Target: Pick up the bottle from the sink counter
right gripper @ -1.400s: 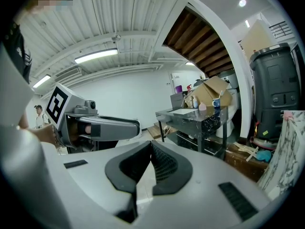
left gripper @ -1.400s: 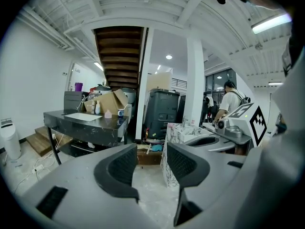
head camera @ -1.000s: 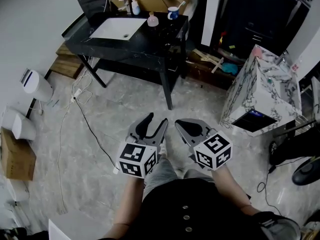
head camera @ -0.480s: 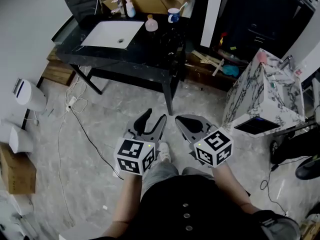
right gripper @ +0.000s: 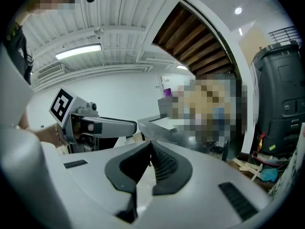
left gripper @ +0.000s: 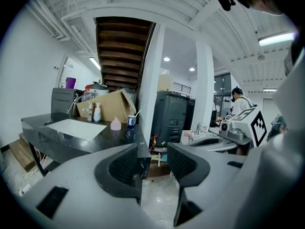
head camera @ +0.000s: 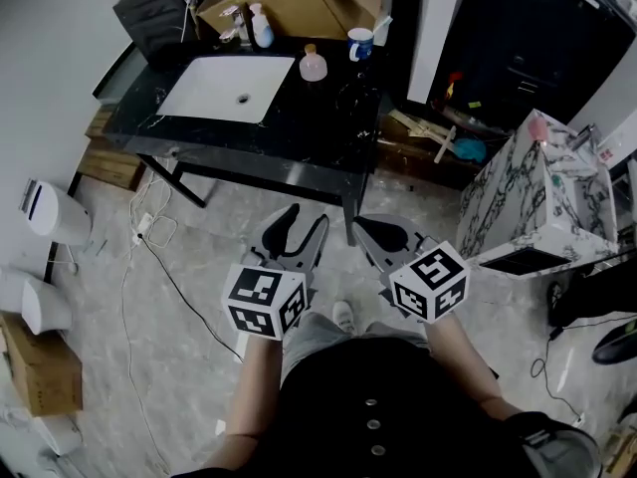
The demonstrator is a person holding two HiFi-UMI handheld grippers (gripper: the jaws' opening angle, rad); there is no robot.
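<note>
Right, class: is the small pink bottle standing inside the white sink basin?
No, the small pink bottle stands on the black counter beside the white sink basin.

I see a small pink bottle [head camera: 313, 66] with a pale cap standing upright on the black table [head camera: 318, 127], just right of the white sink [head camera: 224, 88] and left of the cup [head camera: 360, 44]. A white pump bottle [head camera: 261, 28] stands upright behind the sink.

Black sink counter [head camera: 309, 139] carries a white basin [head camera: 227, 88] — plus pink bottle [head camera: 313, 66], blue mug [head camera: 360, 44], pump bottle [head camera: 262, 27].
</note>
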